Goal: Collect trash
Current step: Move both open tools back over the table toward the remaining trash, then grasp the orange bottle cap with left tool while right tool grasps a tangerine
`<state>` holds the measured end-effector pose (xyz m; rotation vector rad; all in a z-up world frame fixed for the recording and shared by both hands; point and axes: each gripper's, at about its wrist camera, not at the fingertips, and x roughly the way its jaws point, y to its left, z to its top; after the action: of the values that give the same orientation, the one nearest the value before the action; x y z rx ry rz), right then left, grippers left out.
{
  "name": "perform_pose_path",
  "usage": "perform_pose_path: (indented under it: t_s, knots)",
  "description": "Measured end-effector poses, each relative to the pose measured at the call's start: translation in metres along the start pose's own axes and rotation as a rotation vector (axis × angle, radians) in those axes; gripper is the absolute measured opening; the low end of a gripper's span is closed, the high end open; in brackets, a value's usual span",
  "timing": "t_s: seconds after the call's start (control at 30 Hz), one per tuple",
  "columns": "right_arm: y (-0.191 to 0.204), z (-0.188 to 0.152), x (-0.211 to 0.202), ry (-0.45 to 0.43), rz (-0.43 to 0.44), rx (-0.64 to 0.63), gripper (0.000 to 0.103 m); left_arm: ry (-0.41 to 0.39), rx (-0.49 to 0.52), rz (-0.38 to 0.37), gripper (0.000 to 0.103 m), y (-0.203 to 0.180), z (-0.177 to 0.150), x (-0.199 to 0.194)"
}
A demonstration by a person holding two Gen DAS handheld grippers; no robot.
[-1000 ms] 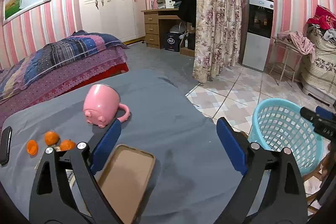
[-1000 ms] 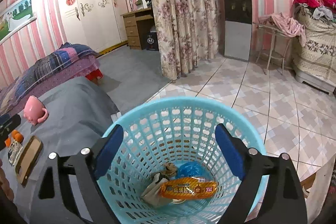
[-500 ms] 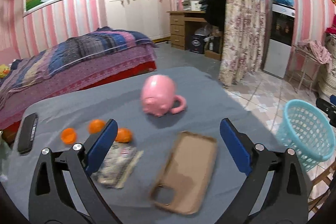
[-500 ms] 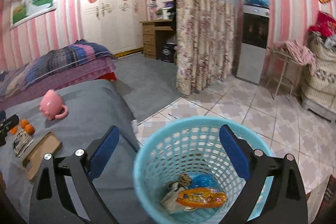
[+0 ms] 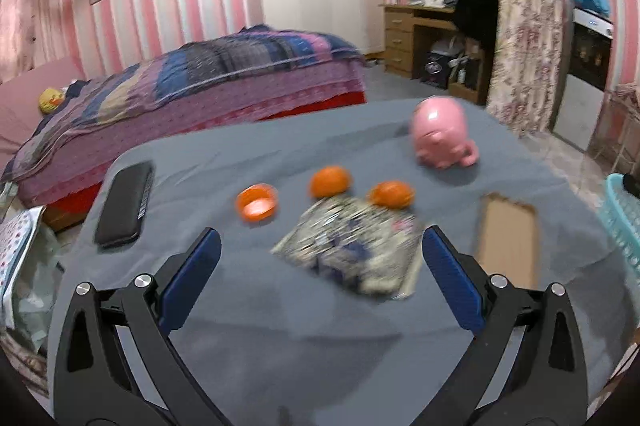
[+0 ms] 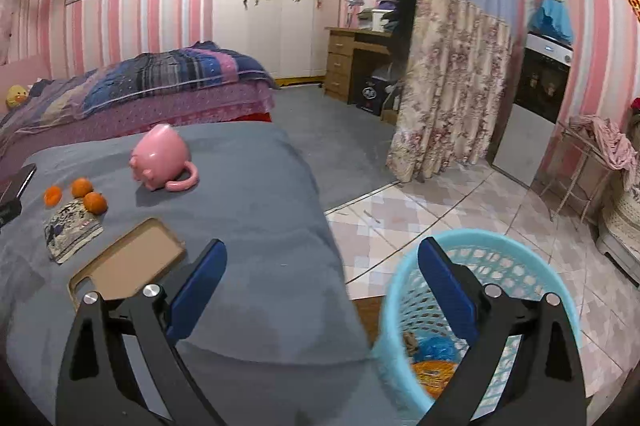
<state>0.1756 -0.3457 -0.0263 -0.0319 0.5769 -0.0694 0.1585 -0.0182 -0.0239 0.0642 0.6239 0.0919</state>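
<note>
Both tongs (image 5: 320, 258) (image 6: 322, 268) apart, empty, over wrinkled grey cloth (image 5: 320, 326); flat, seemingly crinkly printed wrapper (image 5: 352, 248); lattice plastic basket (image 6: 516, 258).

No legible txt; print on the wrapper (image 5: 352, 246) is too blurred to read.

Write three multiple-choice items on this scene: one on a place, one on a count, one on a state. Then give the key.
1. Where is the blue basket?
A. on the floor beside the grey table
B. on the bed
C. on the desk

2. How many whole oranges lie on the table?
A. none
B. two
C. five

3. How is the pink mug standing?
A. upright
B. mouth down
C. on a saucer

Key: 1 A, it stands on the tiles at the table's edge; 2 B, two beside a peel cup; 3 B, its rim meets the cloth.
</note>
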Motion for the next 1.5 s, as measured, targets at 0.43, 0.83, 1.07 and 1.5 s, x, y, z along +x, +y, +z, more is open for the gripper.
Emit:
perform_pose_path:
  t_s: [0.43, 0.83, 1.07, 1.5]
  knots:
    - [0.072, -0.008, 0.025, 0.072, 0.101, -0.089, 0.097, 0.064, -0.084, 0.043, 0.097, 0.068, -0.015, 0.025]
    - [0.151, 0.019, 0.053, 0.07, 0.237, -0.066, 0.099, 0.114, -0.104, -0.02, 0.097, 0.087, 0.018, 0.084]
    - [0.174, 0.027, 0.081, 0.141, 0.157, -0.116, 0.099, 0.183, -0.061, -0.041, 0.09, 0.075, 0.025, 0.134]
    - [0.228, 0.024, 0.094, 0.168, 0.236, -0.155, 0.093, 0.24, -0.079, -0.074, 0.04, 0.093, 0.012, 0.137]
